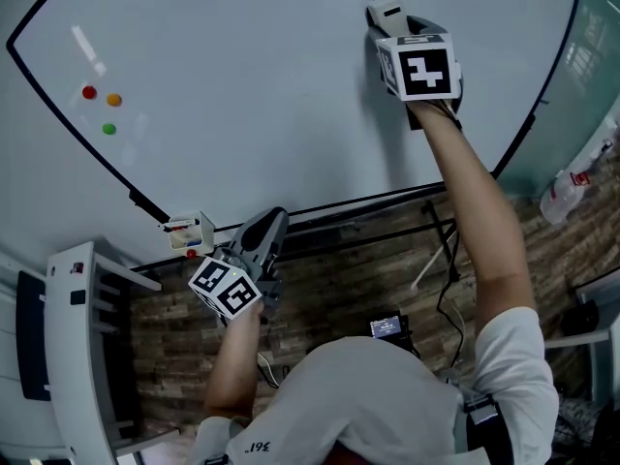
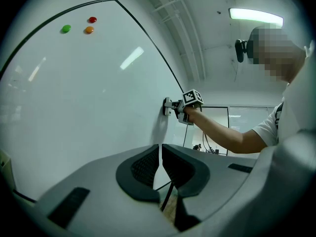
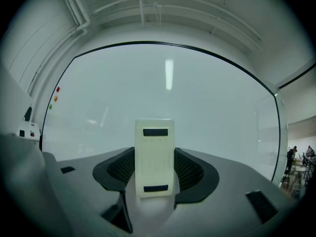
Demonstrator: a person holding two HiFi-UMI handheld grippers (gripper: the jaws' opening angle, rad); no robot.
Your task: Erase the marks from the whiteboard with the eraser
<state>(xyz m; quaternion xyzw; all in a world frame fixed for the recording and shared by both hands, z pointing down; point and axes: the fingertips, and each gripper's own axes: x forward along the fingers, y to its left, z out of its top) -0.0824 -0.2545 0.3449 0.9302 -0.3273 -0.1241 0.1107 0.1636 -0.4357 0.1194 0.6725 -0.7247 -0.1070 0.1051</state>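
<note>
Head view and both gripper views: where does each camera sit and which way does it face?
Head view: on the person's head, facing down at the large white whiteboard; both forearms, left gripper, right gripper show.
Left gripper view: on that gripper, looking past its shut jaws along the board; right forearm shows.
Right gripper view: on that gripper, squarely facing the board; pale rectangular eraser between jaws, no body.
Shared: all show red, orange, green round magnets.
</note>
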